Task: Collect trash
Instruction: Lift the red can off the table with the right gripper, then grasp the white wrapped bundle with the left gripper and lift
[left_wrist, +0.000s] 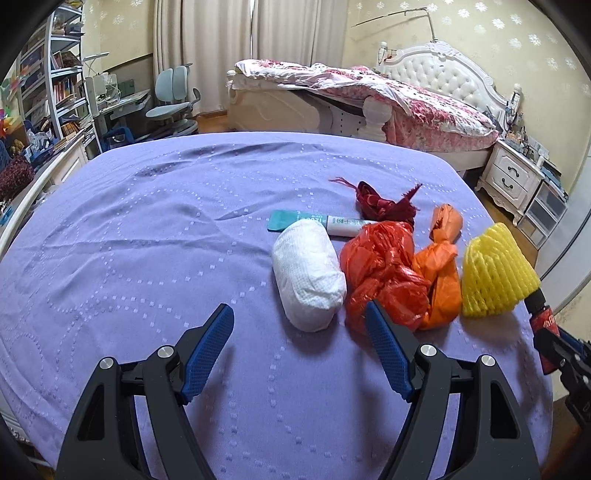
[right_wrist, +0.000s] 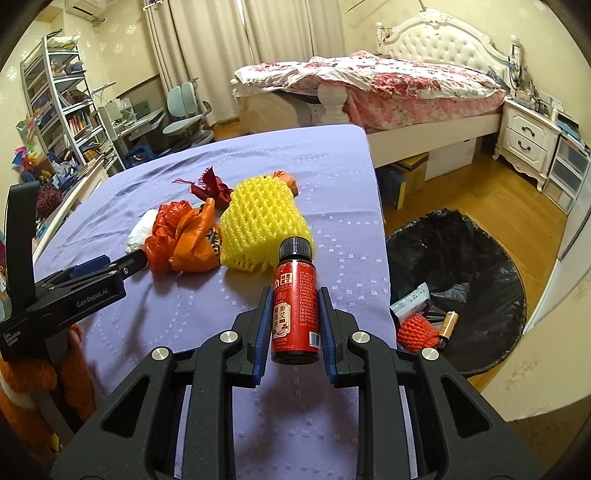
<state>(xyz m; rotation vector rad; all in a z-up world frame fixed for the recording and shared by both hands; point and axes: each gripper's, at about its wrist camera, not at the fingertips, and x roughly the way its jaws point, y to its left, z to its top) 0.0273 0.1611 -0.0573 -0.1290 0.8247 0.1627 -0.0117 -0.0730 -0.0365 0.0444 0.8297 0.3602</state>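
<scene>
Your right gripper (right_wrist: 292, 314) is clamped on the small red bottle (right_wrist: 295, 295), its cap pointing out past the fingertips, carried over the purple bedcover (right_wrist: 314, 166). The lined trash bin (right_wrist: 458, 258) stands on the floor off to the right of those fingers, and some of the job is done: an orange foam net (right_wrist: 415, 332), a small brown bottle and some packaging already lie in it. I judge the red bottle is the next piece to go in, so you're partway through.

Your left gripper (left_wrist: 299, 347) hangs over the cover with its fingers spread wide and nothing between them. Just beyond its right fingertip sit the crumpled red plastic bag (left_wrist: 380, 273) and the orange bag (left_wrist: 441, 266); the white tissue wad (left_wrist: 308, 273) lies ahead, between the two fingertips' lines. Further out are the tube (left_wrist: 317, 223) and a dark red ribbon (left_wrist: 384, 203), and off to the right the yellow foam net (left_wrist: 496, 273). All six are left to collect
</scene>
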